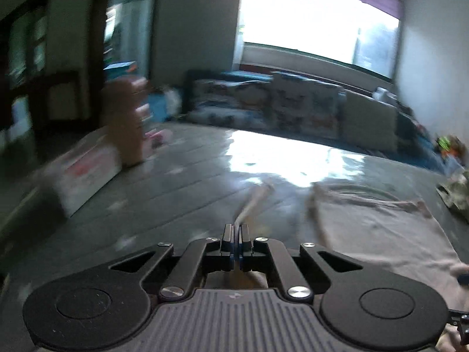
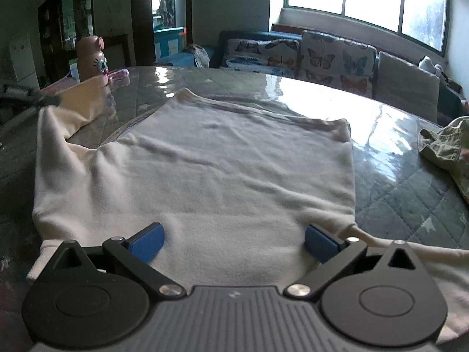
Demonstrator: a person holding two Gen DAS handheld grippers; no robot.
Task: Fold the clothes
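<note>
- One cream garment [image 2: 222, 158] is shown spread flat on the glossy quilted table [image 2: 395, 176], its sleeve raised at the left edge of the right wrist view.
- The left gripper [image 1: 236, 231] is seen pressed together, with a strip of the cream cloth pinched between its two fingers; this view is blurred.
- The right gripper [image 2: 234, 242] is held low over the near part of the garment, its two blue pads [image 2: 148, 242] spread wide, with nothing gripped.
- One olive garment [image 2: 445, 149] is seen crumpled at the table's right edge, apart from the cream one.
- One pink bottle [image 2: 91, 55] is stood upright at the far left.
- Two butterfly-print cushions [image 2: 337, 55] and one plain cushion [image 2: 407, 82] are counted along the sofa beyond the table.
</note>
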